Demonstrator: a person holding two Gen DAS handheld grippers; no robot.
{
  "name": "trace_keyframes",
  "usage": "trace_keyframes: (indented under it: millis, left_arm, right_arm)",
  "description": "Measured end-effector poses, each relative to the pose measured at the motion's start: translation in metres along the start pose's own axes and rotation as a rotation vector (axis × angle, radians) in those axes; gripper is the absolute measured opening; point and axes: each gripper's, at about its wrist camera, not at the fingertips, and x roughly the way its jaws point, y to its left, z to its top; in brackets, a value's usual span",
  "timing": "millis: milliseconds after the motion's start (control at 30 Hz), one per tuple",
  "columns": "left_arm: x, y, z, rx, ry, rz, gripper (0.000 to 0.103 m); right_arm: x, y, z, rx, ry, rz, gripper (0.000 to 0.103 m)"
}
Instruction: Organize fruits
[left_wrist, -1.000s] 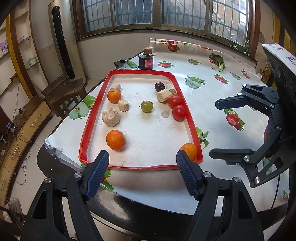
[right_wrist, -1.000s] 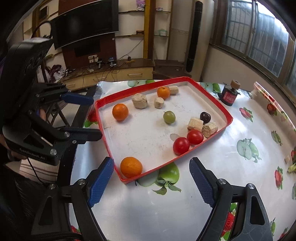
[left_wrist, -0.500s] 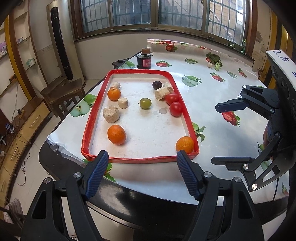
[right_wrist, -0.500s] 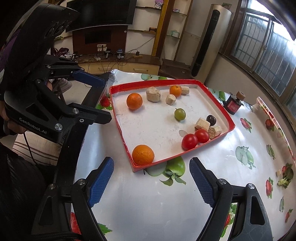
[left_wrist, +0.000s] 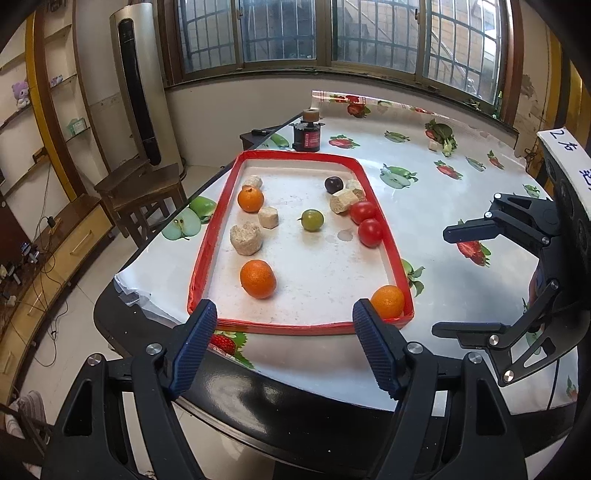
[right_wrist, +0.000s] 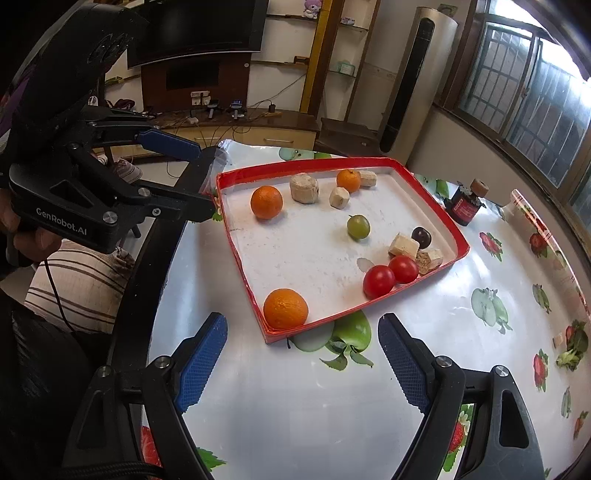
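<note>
— While both claws hang wide open with nothing in them, what sits in the red tray (left_wrist: 380, 206)?

— Three oranges: one in the near corner (left_wrist: 387, 301) against the rim, one mid-left (left_wrist: 258, 278), one further back (left_wrist: 250, 199). Two red tomatoes (left_wrist: 370, 232) touch each other along the right rim, a green fruit (left_wrist: 312, 220) lies alone in the middle, and a dark plum (left_wrist: 333, 184) rests near the far end. Pale crumbly chunks (left_wrist: 246, 238) are scattered among them (what they are, I cannot tell).

— And the claws?

— The left gripper (left_wrist: 282, 349) is short of the tray's near rim; the right gripper (right_wrist: 301, 360) is over the cloth beside the corner orange, apart from it.

— The surface?

— A white fruit-print tablecloth (right_wrist: 295, 398) on a dark round table, with a small red-labelled jar (left_wrist: 306, 136) just beyond the tray. Barred windows (left_wrist: 277, 33), a tall standing air conditioner (left_wrist: 138, 85) and a television (right_wrist: 199, 29) show behind
</note>
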Motion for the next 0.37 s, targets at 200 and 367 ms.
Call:
trace_keyframes:
  millis: [200, 367]
  left_arm:
    - [0.0007, 0.0004, 0.0005, 0.005, 0.003, 0.011, 0.076]
    - [0.0003, -0.0031, 0.0064, 0.008, 0.013, -0.011, 0.083]
  right_arm:
    - [0.0054, -0.0022, -0.0021, 0.018, 0.006, 0.007, 0.085]
    - [0.0101, -0.0046, -0.0061, 0.041, 0.015, 0.007, 0.085]
